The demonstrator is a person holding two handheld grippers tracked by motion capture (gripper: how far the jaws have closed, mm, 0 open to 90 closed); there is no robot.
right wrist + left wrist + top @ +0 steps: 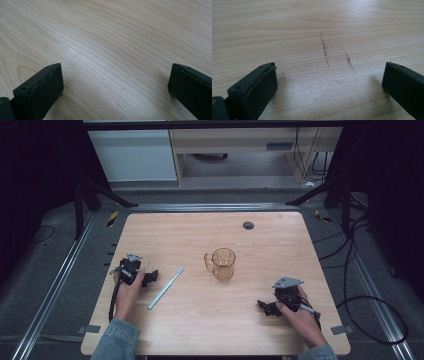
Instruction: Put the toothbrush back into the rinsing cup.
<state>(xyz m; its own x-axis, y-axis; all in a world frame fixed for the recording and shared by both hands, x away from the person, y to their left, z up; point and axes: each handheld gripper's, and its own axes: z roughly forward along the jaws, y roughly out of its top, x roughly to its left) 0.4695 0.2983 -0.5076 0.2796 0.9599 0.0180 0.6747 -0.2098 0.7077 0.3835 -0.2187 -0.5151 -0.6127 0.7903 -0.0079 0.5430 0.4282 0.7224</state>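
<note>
- A pale wood bench [280, 235] fills the middle of the high view, with dark floor and metal rails around it and light cabinets along the top of the frame.
- Dead centre stands an amber glass mug [222, 264], upright, its handle turned toward the left of the frame.
- Left of the mug lies a light-blue toothbrush [166, 288], flat on the wood, well clear of the glass.
- Its long axis runs on a diagonal: the brush head points to the upper right, toward the mug, and the handle end trails off to the lower left.
- The left gripper [150, 277] sits at centre left, just beside the toothbrush handle but not touching it; the fingers [253, 88] are spread wide with bare wood grain and a few dark scuffs between them.
- The right gripper [264, 306] waits at the lower right, well apart from both things, fingers [40, 87] parted too and nothing between them.
- The step in hand looks like a reach for the toothbrush by the nearer left gripper.
- To do it well, it should likely turn so the fingers straddle the handle across that diagonal, come down low over mid-handle, and close squarely; a slim thing lying flat could easily skid or roll away.
</note>
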